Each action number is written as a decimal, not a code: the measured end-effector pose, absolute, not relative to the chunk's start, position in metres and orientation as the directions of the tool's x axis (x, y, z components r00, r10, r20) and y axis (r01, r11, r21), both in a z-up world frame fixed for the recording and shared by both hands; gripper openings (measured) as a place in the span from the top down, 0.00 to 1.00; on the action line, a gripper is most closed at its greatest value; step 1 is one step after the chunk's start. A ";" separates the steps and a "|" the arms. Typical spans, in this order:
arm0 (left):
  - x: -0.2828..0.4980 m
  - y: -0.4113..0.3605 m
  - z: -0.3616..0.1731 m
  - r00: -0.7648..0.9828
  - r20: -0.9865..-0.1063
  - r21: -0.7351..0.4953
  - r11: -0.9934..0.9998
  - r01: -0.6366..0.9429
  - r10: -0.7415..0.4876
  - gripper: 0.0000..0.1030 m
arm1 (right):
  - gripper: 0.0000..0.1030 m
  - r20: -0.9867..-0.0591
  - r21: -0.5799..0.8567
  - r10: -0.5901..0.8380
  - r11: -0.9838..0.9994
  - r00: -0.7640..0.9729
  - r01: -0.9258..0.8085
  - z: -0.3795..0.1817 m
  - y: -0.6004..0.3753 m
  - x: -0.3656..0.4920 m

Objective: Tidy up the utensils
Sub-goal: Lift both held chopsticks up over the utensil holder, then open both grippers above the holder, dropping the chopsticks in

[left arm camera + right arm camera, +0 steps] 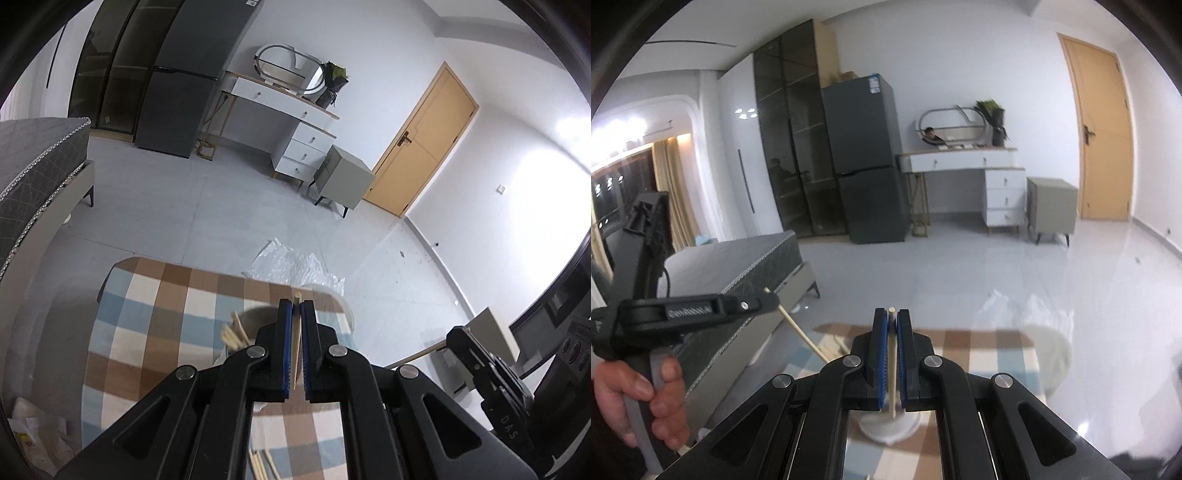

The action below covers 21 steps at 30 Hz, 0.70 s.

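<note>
In the left wrist view my left gripper (pixel 296 304) is shut on a pale wooden chopstick (pixel 296 343) that runs upright between the blue pads. Below it a greyish cup (pixel 258 319) holds several more chopsticks (pixel 233 334) on the checked tablecloth (pixel 166 295). My right gripper (pixel 450 340) shows at the right edge with another chopstick (pixel 417 356) sticking out of it. In the right wrist view the right gripper (pixel 892 314) is shut on that chopstick (pixel 892 362), above a white round holder (pixel 886 424). The left gripper (pixel 772 300), held by a hand (pixel 646 398), carries its chopstick (pixel 801 332) slantwise.
Loose chopsticks (pixel 262 465) lie near the table's front. Crinkled clear plastic (pixel 295 262) lies past the far table edge. A pale round bowl (pixel 1049 350) sits at the table's right. A grey bed (pixel 746 266) is on the left; fridge (pixel 868 166), dresser (pixel 997 184) and door (pixel 1104 129) stand beyond.
</note>
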<state>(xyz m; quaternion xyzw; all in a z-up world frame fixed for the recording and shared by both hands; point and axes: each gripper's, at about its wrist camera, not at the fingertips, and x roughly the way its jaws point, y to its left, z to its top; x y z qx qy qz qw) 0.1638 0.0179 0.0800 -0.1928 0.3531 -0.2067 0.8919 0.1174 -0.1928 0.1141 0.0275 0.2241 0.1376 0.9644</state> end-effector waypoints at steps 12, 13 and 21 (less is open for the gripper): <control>0.207 0.051 0.073 0.703 -0.504 -0.586 0.796 0.148 -0.502 1.00 | 0.96 -0.434 -0.008 0.311 0.937 0.845 -0.349 0.122 -0.142 0.177; 0.209 0.050 0.071 0.702 -0.506 -0.585 0.797 0.147 -0.501 1.00 | 0.96 -0.441 -0.019 0.308 0.936 0.843 -0.352 0.119 -0.142 0.180; 0.221 0.045 0.050 0.674 -0.538 -0.576 0.805 0.144 -0.506 1.00 | 0.96 -0.524 -0.103 0.294 0.910 0.800 -0.402 0.090 -0.125 0.201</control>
